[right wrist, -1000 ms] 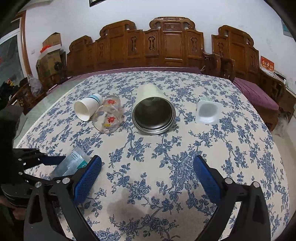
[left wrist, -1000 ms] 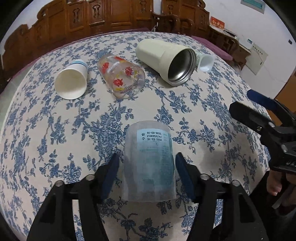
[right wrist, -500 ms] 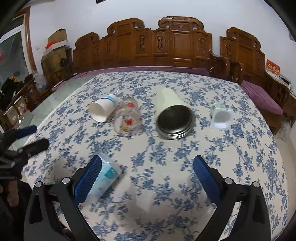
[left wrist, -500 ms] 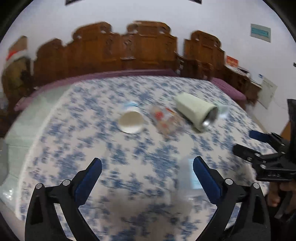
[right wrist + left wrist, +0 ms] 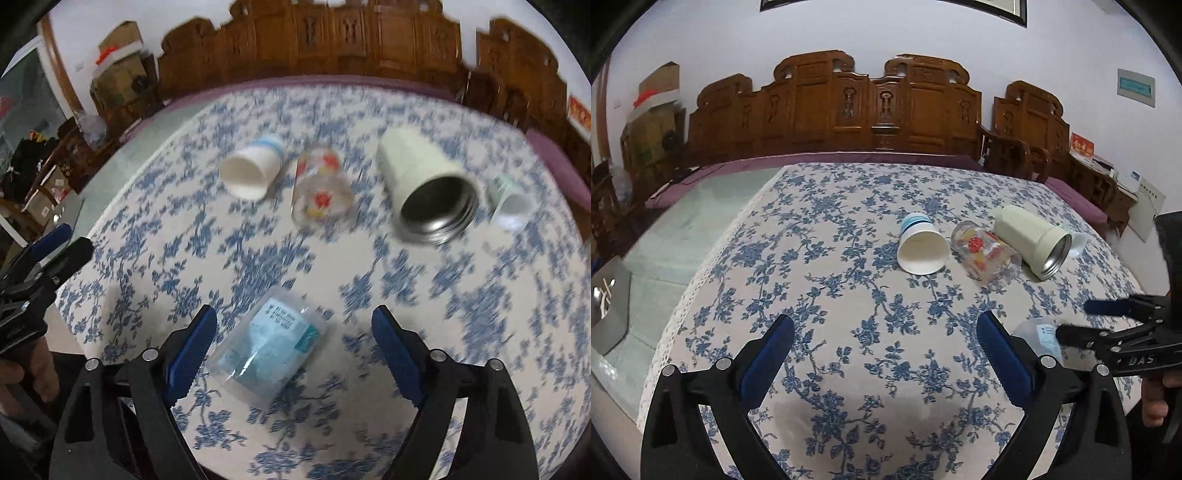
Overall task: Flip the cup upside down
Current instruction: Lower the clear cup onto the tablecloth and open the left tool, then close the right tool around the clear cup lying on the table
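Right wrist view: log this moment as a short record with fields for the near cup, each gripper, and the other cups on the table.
near cup: clear plastic cup with a blue label, lying on its side on the tablecloth
right gripper: open, fingers either side of the cup, not touching
left gripper: open, nothing between its fingers
far row, all on their sides: paper cup, flowered glass, cream steel tumbler, small white cup
image quality: motion blur
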{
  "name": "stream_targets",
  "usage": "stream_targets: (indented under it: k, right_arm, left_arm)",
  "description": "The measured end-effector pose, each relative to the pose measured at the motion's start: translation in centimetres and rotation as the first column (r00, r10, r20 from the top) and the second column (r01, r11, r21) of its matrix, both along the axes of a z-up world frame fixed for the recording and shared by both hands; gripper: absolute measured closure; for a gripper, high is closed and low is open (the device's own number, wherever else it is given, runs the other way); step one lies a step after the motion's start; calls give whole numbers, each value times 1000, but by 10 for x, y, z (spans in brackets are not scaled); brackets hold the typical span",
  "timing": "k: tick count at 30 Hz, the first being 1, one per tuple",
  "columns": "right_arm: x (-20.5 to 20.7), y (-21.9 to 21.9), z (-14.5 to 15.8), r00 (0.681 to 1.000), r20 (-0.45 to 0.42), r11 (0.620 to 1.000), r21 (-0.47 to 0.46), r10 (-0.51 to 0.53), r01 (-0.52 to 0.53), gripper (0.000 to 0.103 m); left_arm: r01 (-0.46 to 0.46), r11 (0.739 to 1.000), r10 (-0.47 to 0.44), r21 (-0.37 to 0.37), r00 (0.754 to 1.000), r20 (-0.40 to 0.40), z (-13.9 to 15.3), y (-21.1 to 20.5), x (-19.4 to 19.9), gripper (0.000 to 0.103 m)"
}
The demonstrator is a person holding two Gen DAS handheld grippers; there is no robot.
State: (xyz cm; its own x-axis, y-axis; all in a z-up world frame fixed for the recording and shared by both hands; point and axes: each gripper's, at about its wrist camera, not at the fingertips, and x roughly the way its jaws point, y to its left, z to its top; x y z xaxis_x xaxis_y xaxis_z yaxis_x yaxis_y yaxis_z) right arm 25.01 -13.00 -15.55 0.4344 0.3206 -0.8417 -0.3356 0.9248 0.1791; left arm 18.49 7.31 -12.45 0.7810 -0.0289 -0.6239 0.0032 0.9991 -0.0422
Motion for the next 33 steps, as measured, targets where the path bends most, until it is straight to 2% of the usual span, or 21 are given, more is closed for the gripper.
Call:
stream_targets:
  k: [4,8,18,22,25,27,31,33]
  right_arm:
    - [12,1,-23,990,-141,999,38,-26,32,16]
    - [22,0,-39,966,-254,993,96,-42,68,17]
    - [43,-2,-56,913,-403,975,167,-67,146,22]
    - [51,-8,-60,898,-433,967,190,-72,169,27]
    - [53,-11,-62,894,-443,963,203,-72,179,39]
    - [54,-13,-62,894,-442,961,209,-71,180,39]
    - [53,-16,-51,929,-364,961,229,-61,153,40]
    - [52,-15,-41,957,-283,971,205,-64,125,41]
  left_arm:
    - [3,1000,-3,-9,1000,-8,-2,1,1,8]
    - [16,1000,-16,-3,1000,-12,-4,-2,2,8]
    - [24,1000,-25,-12,1000,-13,-3,-4,3,8]
    - [24,1000,-24,-12,1000,-12,-3,-3,3,8]
    - [24,1000,-24,-13,1000,-12,-3,-3,3,8]
    - [27,1000,-27,-11,1000,-12,-3,-3,2,8]
    - [29,1000,-30,-8,999,-13,-3,-4,2,8]
    - [31,999,-31,-9,999,-13,-3,-5,3,8]
